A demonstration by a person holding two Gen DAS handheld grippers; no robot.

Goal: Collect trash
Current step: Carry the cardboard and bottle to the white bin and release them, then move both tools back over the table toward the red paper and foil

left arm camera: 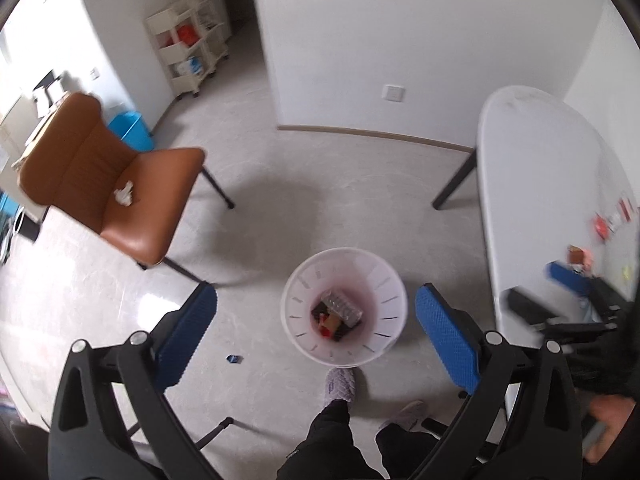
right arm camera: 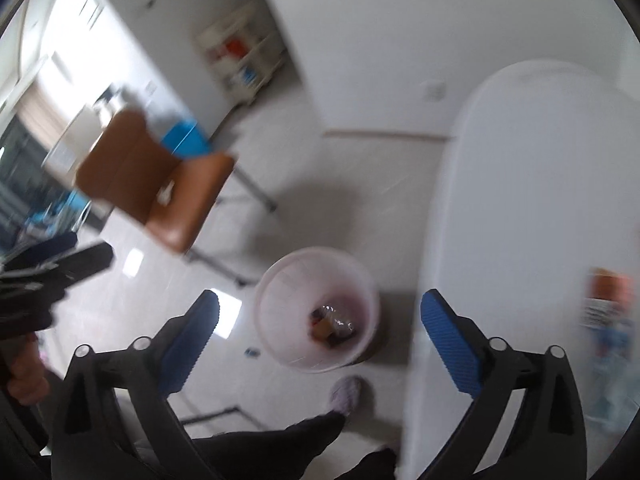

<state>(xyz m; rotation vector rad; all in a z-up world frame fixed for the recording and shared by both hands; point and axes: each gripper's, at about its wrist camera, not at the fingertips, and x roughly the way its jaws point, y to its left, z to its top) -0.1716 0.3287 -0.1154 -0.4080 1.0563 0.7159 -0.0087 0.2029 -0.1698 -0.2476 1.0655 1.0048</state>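
A white slotted bin (left arm camera: 386,294) stands on the floor beside the table, with a clear plastic bottle (left arm camera: 343,306) and bits of red and brown packaging in it. My left gripper (left arm camera: 316,294) hangs open above the bin, with nothing between its blue pads. My right gripper (right arm camera: 322,299) is also open and empty, over the bin (right arm camera: 276,280) and the table's edge. A crumpled tissue (left arm camera: 124,196) lies on the brown chair's seat. A small blue wrapper (left arm camera: 235,358) lies on the floor. Small red scraps (left arm camera: 602,227) and a blurred bottle (right arm camera: 608,304) are on the table.
The brown chair (left arm camera: 152,216) stands left of the bin and the white table (left arm camera: 532,184) right of it. A person's slippered feet (left arm camera: 339,384) are just behind the bin. A cream shelf cart (left arm camera: 188,48) and a blue box (left arm camera: 132,132) stand by the far wall.
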